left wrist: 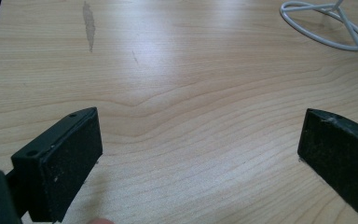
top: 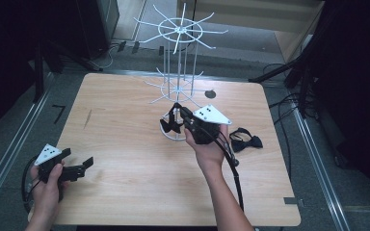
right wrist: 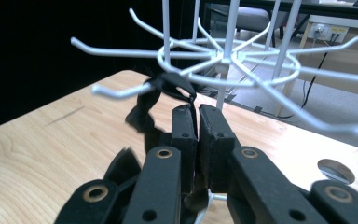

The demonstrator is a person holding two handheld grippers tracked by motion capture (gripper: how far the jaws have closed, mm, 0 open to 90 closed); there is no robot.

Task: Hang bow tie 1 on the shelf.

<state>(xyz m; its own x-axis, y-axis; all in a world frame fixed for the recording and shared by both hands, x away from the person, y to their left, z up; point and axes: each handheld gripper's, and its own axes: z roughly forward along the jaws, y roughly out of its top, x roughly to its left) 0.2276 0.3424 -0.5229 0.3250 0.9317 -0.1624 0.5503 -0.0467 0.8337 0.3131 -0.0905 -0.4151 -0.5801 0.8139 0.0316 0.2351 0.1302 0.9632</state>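
The right gripper (right wrist: 196, 112) pinches a black bow tie's (right wrist: 142, 109) strap at the white rack (top: 178, 72). The left gripper (top: 79, 166), at the table's (top: 125, 187) near left, gapes wide and empty.

Overhead view and both close tongs views share the white rack (top: 179, 86).

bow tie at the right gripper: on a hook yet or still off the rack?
On: its strap loops over a lower-tier hook of the rack. The right gripper is shut on the strap.
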